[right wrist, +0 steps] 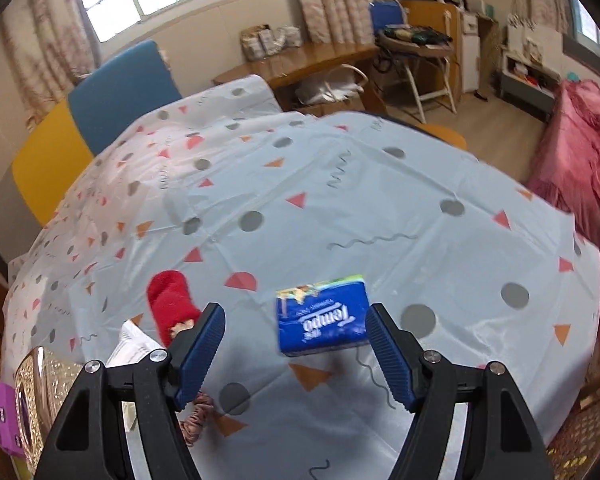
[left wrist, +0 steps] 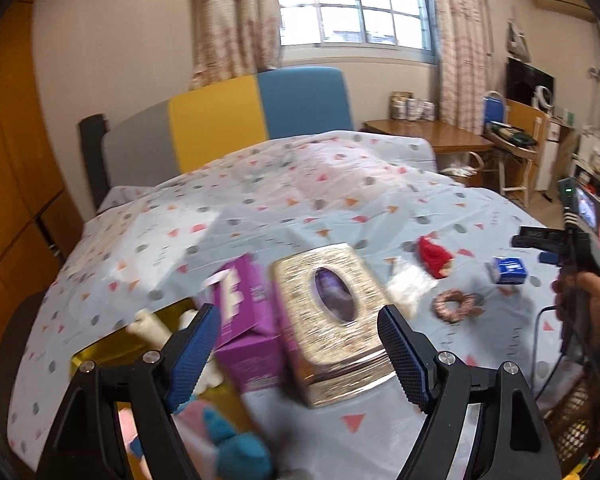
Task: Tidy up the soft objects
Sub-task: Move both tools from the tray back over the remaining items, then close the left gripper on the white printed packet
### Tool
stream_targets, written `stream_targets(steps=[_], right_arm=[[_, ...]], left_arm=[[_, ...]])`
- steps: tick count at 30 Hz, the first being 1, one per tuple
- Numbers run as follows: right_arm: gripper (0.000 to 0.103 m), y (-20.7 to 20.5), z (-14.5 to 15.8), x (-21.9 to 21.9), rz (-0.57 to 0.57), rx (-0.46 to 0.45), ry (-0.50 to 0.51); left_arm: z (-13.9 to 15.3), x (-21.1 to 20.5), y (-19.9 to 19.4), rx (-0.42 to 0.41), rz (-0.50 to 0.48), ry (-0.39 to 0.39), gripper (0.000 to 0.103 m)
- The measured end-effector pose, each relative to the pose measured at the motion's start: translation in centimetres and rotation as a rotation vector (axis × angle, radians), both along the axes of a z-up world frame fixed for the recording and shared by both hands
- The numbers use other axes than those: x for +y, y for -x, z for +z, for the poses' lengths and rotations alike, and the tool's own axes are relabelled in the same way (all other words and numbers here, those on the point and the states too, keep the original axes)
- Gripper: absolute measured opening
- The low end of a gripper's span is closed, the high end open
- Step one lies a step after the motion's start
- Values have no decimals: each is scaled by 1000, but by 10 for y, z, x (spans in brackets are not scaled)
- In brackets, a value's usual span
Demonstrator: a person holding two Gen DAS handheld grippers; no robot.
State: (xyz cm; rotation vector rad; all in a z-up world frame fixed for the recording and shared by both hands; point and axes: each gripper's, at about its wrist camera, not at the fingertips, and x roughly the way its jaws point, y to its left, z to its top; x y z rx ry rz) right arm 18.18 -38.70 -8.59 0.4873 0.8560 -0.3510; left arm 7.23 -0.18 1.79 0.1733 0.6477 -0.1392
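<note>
From the left wrist we see our left gripper [left wrist: 296, 354] wide-jawed and empty above the silver tissue box [left wrist: 332, 320] on the bed [left wrist: 260, 200], while from the right wrist our right gripper [right wrist: 296, 350] gapes empty before the blue tissue pack [right wrist: 323, 320].

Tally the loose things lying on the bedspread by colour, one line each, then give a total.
Purple: 1, the tissue box
Gold: 1, the metal tissue holder
Red: 1, the sock
Blue: 1, the tissue pack
White: 1, the plastic packet
Pink striped: 1, the hair scrunchie
Total: 6
</note>
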Motion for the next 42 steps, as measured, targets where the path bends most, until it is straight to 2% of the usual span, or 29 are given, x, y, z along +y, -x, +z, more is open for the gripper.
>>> stream_targets(steps=[4,6,10,14,18,26,29,35,37,40,42], right_arm=[[74,4,-4,-10,-40,9,-40],[74,5,-5,-13,-50,10,-63],[74,8,-5,-16,-53,-1,-91],[74,7,-6,-19,-52,-8,-122],[74,6,-8,-21,-41,-13,-169],[74,5,-11,-25,-24,-26,-236],[74,5,-13,-27,-24,-28,-266],[74,8,-14,-31,-31,-41,-301],[74,8,-14,-32,-33,-43,-309],[74,8,-14,-32,-33,-45,-313],[74,8,-14,-32,-33,-47,-313]], left_arm=[[3,-34,-16,22,-83,9,81],[3,-52,-25,35,-120,3,76],[-6,-93,-52,92,-197,-9,74],[-33,-134,-84,180,-243,-97,66],[-61,-167,-116,263,-293,-187,66],[-119,-189,-182,508,-278,-256,67],[-132,-191,-195,537,-256,-288,71],[-156,-200,-209,596,-262,-331,71],[-162,-200,-214,640,-250,-298,71],[-167,-204,-214,658,-252,-295,68],[-167,-208,-209,648,-259,-291,59]])
